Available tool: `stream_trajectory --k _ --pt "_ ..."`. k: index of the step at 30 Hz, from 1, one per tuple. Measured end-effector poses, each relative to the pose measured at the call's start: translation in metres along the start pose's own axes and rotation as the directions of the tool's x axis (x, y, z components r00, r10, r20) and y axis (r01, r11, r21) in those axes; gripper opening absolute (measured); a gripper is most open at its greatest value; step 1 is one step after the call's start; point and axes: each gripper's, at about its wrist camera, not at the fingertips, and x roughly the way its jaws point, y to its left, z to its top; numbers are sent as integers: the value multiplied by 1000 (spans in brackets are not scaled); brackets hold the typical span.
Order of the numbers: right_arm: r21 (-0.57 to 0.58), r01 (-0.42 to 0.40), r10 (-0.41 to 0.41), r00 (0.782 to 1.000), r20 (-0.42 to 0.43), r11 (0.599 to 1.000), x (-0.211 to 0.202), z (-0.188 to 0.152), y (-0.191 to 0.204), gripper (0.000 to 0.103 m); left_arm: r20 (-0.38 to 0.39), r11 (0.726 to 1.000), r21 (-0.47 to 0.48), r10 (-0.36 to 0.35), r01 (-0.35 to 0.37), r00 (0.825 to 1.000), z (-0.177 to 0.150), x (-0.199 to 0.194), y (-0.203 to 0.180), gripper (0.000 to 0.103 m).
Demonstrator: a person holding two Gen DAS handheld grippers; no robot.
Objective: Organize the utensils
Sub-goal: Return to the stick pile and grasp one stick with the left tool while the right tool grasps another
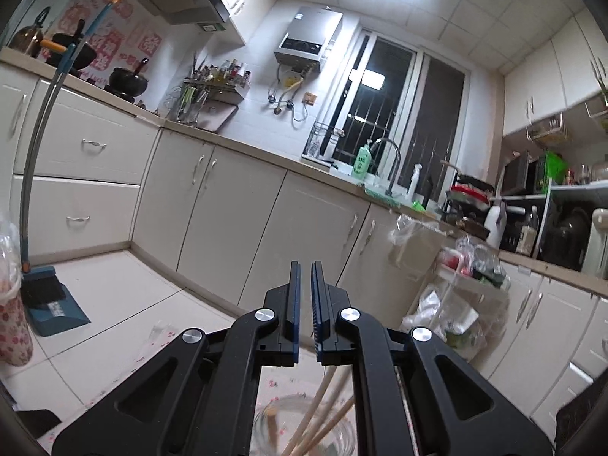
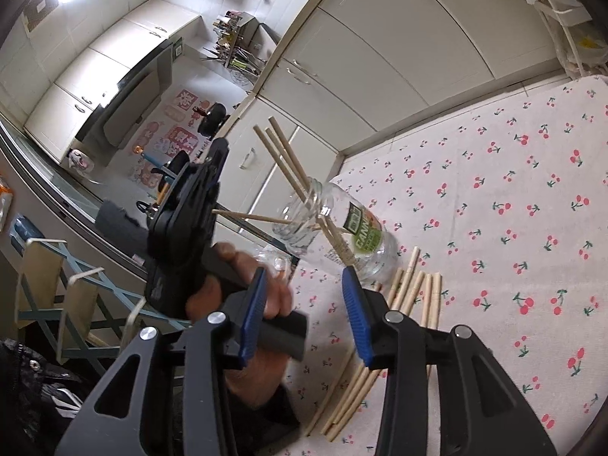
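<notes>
Pale wooden chopsticks (image 2: 285, 159) lean in a clear plastic jar (image 2: 334, 228); more chopsticks (image 2: 414, 296) lie alongside. The left gripper (image 1: 306, 304) is nearly closed, empty. The right gripper (image 2: 304, 304) gapes, empty.

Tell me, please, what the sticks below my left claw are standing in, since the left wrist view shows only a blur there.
Observer: They are in a clear plastic jar with a green label, which is standing on the cherry-print cloth.
Operator: Thank you. Are any chopsticks left outside it?
Observer: Yes, a bunch of loose chopsticks lies flat on the cloth beside the jar.
Operator: And is the right claw carrying one?
Observer: No, the right claw is open and empty, above that bunch.
</notes>
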Motion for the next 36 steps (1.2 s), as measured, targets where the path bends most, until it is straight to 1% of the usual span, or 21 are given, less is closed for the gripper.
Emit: stream_trajectory --k 1,3,5,6,8,10,12,13,15,16,17,18,19,21,22,24,27,28,32,35,36 --pt "-10 21 -21 1000 -2 1000 0 -1 0 41 -8 1000 7 0 0 1000 1 -5 2 5" --pt "-54 129 -130 991 -21 990 4 -5 2 41 -21 1000 17 0 0 1000 5 -18 7 5" --pt "-77 212 -215 975 -45 974 9 -13 3 41 -40 1000 30 0 1 999 10 -32 11 6" --pt "-87 257 -262 963 -53 962 11 -19 3 41 -52 999 45 0 2 999 12 -41 12 10" --pt "-103 339 -346 937 -53 935 11 -34 4 41 -74 997 73 4 1 997 15 -59 14 30" --pt "-123 418 -427 903 -52 900 12 -49 4 41 -105 992 124 17 -4 994 15 -84 14 60" --pt "-146 473 -484 874 -47 869 14 -60 3 41 -160 986 164 18 8 987 8 -106 16 69" --pt "-154 486 -498 866 -50 860 16 -63 2 41 -207 983 182 12 26 978 2 -114 15 71" --pt "-185 520 -537 842 -51 834 22 -69 2 39 -316 974 216 10 61 949 -14 -120 15 75" --pt "-206 538 -557 829 -45 817 26 -70 4 39 -393 972 221 16 78 919 -26 -116 16 77" --pt "-219 550 -571 820 -40 806 29 -70 5 38 -473 971 222 28 88 881 -40 -108 17 77" --pt "-231 565 -587 809 -32 792 29 -72 4 36 -527 972 216 33 96 849 -50 -100 18 77" --pt "-235 584 -606 795 -24 777 30 -73 3 36 -602 974 200 37 106 798 -63 -88 21 77" --pt "-228 603 -623 782 -21 764 31 -73 -1 34 -677 979 189 76 73 732 -84 -69 28 76" --pt "-229 610 -630 776 -18 758 31 -74 -2 33 -713 982 180 88 60 696 -93 -60 32 71" --pt "-243 617 -638 770 -8 748 34 -72 -2 32 -742 983 178 103 47 662 -103 -48 34 71" --pt "-252 616 -637 771 -4 746 41 -67 -1 32 -751 967 247 148 66 644 -113 -38 25 71" --pt "-255 616 -637 771 -2 746 43 -65 0 32 -743 962 267 163 64 649 -114 -37 23 69" --pt "-282 631 -655 755 11 723 54 -55 2 32 -746 948 312 199 68 635 -115 -22 15 66" --pt "-301 643 -671 742 16 704 62 -48 0 32 -742 933 351 226 78 632 -115 -10 10 55" --pt "-311 645 -674 739 19 698 66 -46 0 32 -738 929 362 233 81 633 -117 -10 8 46"
